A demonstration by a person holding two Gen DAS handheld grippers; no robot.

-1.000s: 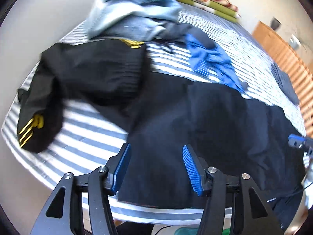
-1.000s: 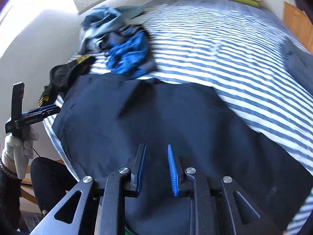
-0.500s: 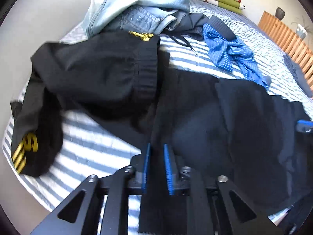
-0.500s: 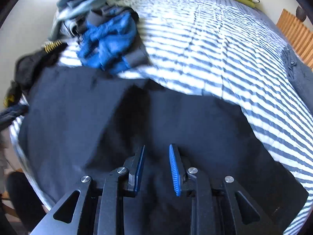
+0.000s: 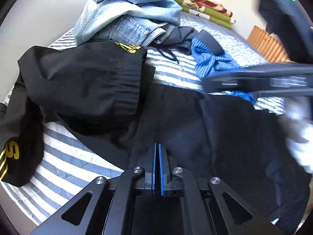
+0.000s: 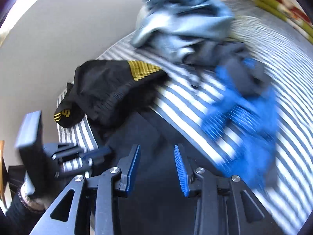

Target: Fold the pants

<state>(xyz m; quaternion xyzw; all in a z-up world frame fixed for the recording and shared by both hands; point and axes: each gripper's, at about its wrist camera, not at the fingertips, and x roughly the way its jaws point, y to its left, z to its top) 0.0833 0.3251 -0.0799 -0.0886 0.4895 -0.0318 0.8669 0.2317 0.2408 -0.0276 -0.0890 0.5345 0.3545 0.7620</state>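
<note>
Dark pants (image 5: 225, 133) lie spread on striped bed (image 5: 64, 156). Left gripper (image 5: 157, 150) fingers pressed together, clamped on pants' fabric fold. Right gripper (image 6: 157, 152) fingers apart above pants, holding nothing. Black shorts (image 5: 82, 82) just beside.

The left gripper (image 5: 157, 146) has its jaws pressed together, pointing forward and low. The right gripper (image 6: 157, 150), jaws parted, crosses in blurred from the right.

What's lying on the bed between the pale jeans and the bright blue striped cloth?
In the left wrist view, a dark grey garment with a drawstring and ribbed hem lies between the jeans and the blue cloth, partly tucked under both.
</note>
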